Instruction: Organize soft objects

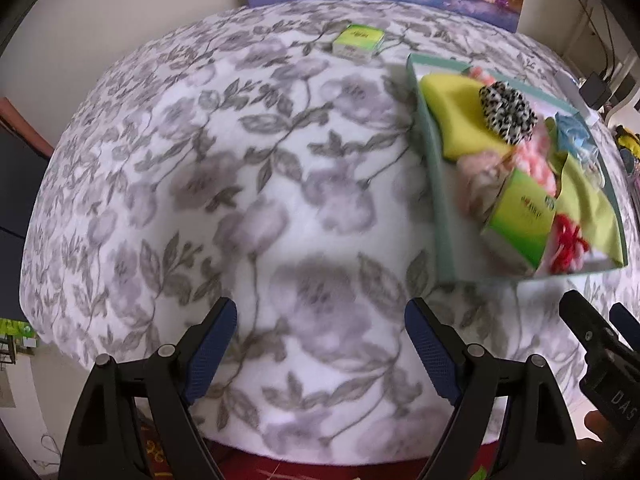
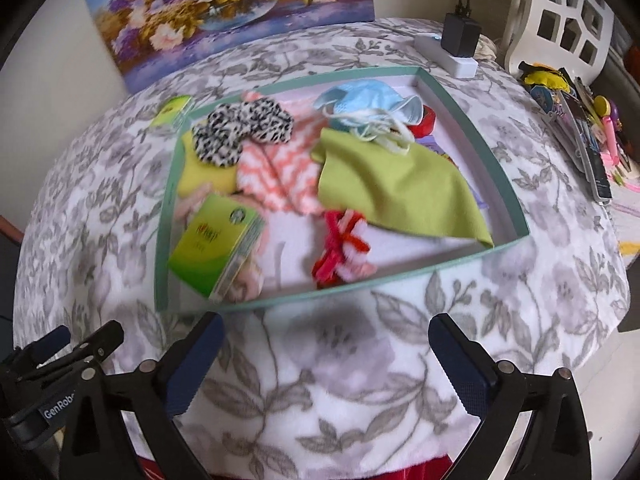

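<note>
A shallow teal box [image 2: 472, 120] [image 1: 440, 208] sits on the floral tablecloth. It holds a green cloth [image 2: 396, 188], a pink-and-white knit [image 2: 280, 176], a black-and-white scrunchie [image 2: 240, 128] [image 1: 506, 110], a blue face mask [image 2: 368, 100], red yarn [image 2: 340, 244], a yellow cloth [image 1: 456, 108] and a green tissue pack [image 2: 212, 244] [image 1: 520, 216]. A second green tissue pack [image 1: 358, 42] [image 2: 174, 110] lies on the cloth outside the box. My left gripper [image 1: 320, 348] and my right gripper [image 2: 326, 364] are both open and empty near the table's front edge.
A flower painting [image 2: 224, 12] leans on the wall behind the table. A white power strip with a black charger [image 2: 460, 44] sits at the back right. Pens and small items [image 2: 588, 120] lie at the right. A white openwork piece [image 2: 560, 12] stands behind them.
</note>
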`<act>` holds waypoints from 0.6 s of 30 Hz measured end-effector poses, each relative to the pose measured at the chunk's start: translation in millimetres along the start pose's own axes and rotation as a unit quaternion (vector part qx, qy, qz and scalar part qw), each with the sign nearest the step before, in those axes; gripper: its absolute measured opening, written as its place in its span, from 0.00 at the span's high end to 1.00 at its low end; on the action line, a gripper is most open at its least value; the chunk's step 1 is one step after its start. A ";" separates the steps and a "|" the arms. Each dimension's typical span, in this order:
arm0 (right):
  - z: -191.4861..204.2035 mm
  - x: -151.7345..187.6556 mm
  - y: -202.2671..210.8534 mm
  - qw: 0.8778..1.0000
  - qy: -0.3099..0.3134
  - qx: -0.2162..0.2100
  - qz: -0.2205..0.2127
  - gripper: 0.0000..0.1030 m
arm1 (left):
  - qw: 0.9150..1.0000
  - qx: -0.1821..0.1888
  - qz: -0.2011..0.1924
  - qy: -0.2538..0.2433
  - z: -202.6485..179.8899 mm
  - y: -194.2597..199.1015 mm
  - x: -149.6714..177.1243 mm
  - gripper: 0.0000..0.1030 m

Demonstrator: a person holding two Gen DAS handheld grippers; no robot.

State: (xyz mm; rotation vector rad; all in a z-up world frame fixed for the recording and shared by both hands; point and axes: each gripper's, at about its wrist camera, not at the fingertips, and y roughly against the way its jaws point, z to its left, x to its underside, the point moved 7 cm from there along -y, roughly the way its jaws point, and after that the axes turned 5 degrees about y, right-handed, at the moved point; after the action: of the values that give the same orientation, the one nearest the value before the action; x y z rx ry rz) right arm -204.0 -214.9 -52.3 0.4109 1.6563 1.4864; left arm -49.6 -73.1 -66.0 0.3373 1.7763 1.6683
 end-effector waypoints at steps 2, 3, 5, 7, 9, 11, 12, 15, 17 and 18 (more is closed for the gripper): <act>2.8 6.4 0.8 1.000 0.007 0.005 0.004 0.00 | 1.000 -0.001 0.004 0.000 3.4 1.3 5.4 0.16; 3.8 9.3 1.3 1.000 0.010 0.006 0.006 0.00 | 1.000 -0.002 0.005 0.000 4.1 2.2 7.1 0.16; 5.6 14.8 2.7 1.000 0.016 0.010 0.007 0.00 | 1.000 -0.006 0.004 -0.005 5.1 4.5 11.5 0.16; 6.2 18.9 4.6 1.000 0.018 0.014 0.007 0.00 | 1.000 -0.009 0.005 -0.009 5.0 6.9 15.6 0.16; 6.1 22.3 6.8 1.000 0.019 0.016 0.006 0.00 | 1.000 -0.007 0.003 -0.005 6.5 9.6 16.6 0.16; 5.8 25.4 8.8 1.000 0.020 0.017 0.005 0.00 | 1.000 -0.009 0.002 -0.001 9.1 11.3 16.7 0.16; 5.6 26.5 9.6 1.000 0.019 0.018 0.005 0.00 | 1.000 -0.009 0.003 0.002 10.5 11.7 17.1 0.16; 4.8 29.1 12.7 1.000 0.016 0.018 0.002 0.00 | 1.000 -0.004 0.007 0.004 11.0 12.2 18.9 0.16; 4.0 29.1 15.2 1.000 0.014 0.020 -0.002 0.00 | 1.000 -0.003 0.009 0.003 10.1 12.5 20.6 0.16; 3.6 29.0 16.3 1.000 0.013 0.021 -0.004 0.00 | 1.000 -0.003 0.010 0.002 9.6 12.7 21.3 0.16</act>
State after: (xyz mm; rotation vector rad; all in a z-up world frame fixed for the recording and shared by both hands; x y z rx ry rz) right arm -223.0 -187.7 -47.6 0.4077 1.7106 1.4585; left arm -62.7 -50.8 -59.6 0.3497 1.7773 1.6882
